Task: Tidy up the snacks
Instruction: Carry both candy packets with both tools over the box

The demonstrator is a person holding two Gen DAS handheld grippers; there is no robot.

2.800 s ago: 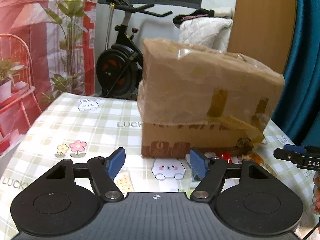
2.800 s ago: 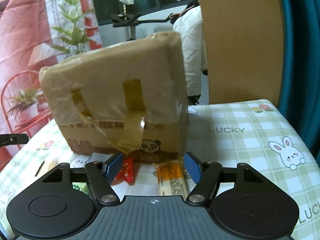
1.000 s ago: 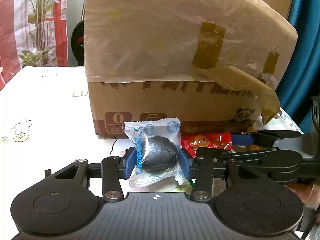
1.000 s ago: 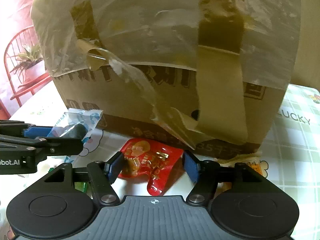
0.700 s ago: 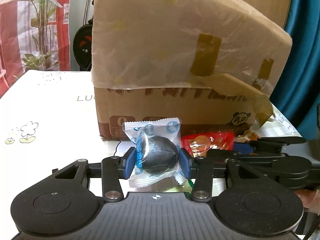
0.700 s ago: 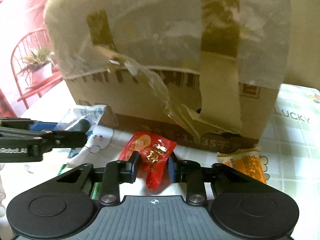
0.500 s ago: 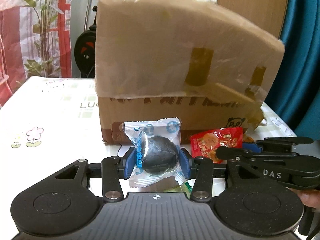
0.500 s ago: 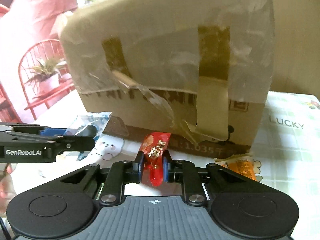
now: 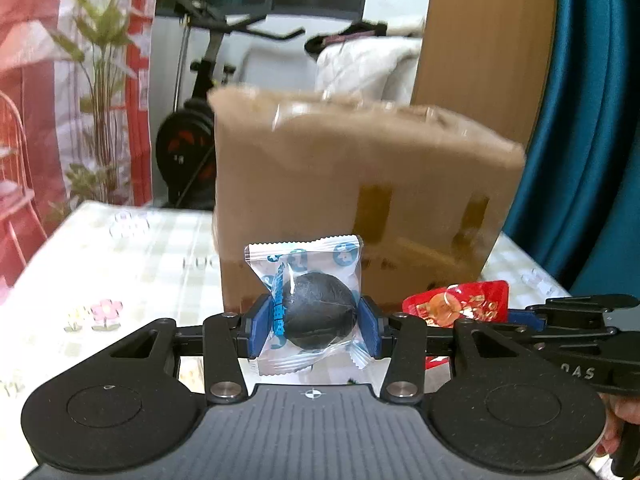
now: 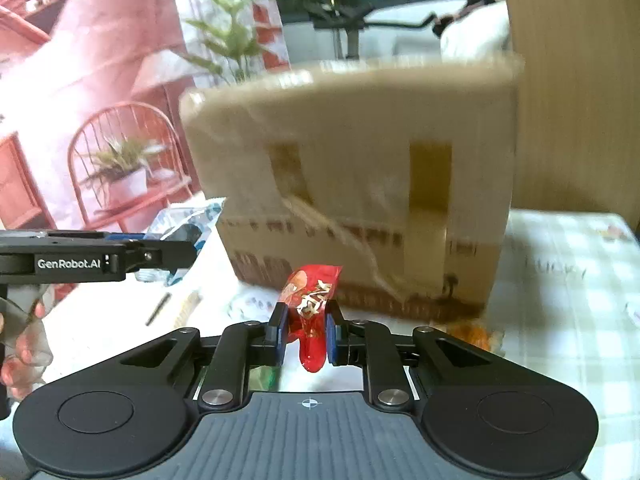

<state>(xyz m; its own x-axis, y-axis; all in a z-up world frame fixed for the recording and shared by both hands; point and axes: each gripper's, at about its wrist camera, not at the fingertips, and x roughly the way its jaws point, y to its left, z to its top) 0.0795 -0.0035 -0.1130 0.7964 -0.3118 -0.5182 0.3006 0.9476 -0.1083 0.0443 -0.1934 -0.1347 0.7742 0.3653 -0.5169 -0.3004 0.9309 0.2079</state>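
Left wrist view shows my left claw (image 9: 312, 330) closed on a clear snack packet (image 9: 306, 304) with a dark round ball inside; the blue pads (image 9: 256, 332) press the ball from both sides and the packet's crimped top stands up above them. It hangs clear of the bench (image 9: 120, 264). Straight ahead of this claw sits the taped cardboard box (image 9: 360, 200), near but not touching.

To the right of my left claw, my right claw (image 10: 306, 334) is pinched nearly shut on a red snack pouch (image 10: 310, 312), gripped low on its crumpled body so most of the pouch sticks up above the pads. The box (image 10: 360, 184) also faces this claw, and an orange wrapper (image 10: 476, 334) lies on the bench at the box's foot, ahead and to the right.

I judge both pickups done, and the carry to the box is the step in hand. Its top edge is above both claws, and I cannot tell whether it is open. Next I would need to lift each claw over that edge and release inside, one at a time so the claws, close together, do not knock. The pouch is slippery and thinly held, so I should move it gently.
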